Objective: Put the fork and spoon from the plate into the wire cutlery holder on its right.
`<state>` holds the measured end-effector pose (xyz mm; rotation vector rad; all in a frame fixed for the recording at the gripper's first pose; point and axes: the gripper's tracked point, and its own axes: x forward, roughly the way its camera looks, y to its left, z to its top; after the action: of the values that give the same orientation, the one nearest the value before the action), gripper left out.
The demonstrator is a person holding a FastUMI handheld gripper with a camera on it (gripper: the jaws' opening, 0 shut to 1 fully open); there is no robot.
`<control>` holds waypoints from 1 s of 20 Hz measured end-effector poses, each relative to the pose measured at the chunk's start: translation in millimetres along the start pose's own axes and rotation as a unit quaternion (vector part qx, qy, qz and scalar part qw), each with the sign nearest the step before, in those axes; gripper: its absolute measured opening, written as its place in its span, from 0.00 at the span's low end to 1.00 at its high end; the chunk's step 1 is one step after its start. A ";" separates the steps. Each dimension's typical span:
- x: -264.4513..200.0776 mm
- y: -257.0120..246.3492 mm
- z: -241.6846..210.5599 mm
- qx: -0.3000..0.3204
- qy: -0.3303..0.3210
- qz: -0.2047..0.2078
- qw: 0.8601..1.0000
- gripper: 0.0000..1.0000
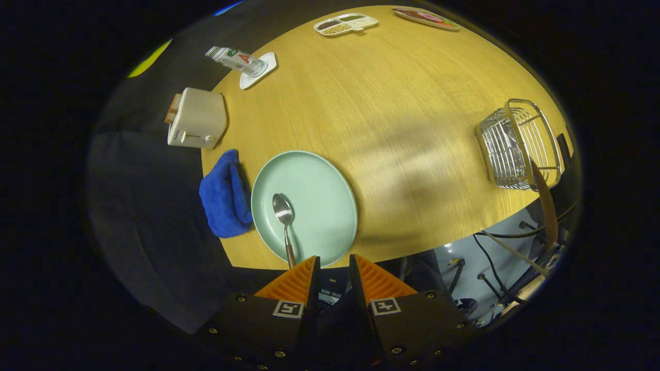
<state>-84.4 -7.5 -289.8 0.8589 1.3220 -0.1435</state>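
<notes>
Just jaws slightly apart, empty.

Your spoon [284, 219] handle end passes behind a fingertip of the hand-held gripper [334, 269]. Contents of the wire cutlery holder [518, 144] cannot be told through its bars. Far across the counter [402, 113], the tray [345, 23] contents are too small to identify.

You're working in dim, warm light; a broad soft shadow crosses the table [392, 103] between the plate [319, 196] and the wire holder [515, 147]. Fisheye bends the table's far rim; focus stays sharp.
</notes>
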 end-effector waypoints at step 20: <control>78.2 51.6 -22.1 0.015 0.088 0.031 0.995 0.62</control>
<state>-51.1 70.7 -334.9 0.9542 1.4594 -0.0397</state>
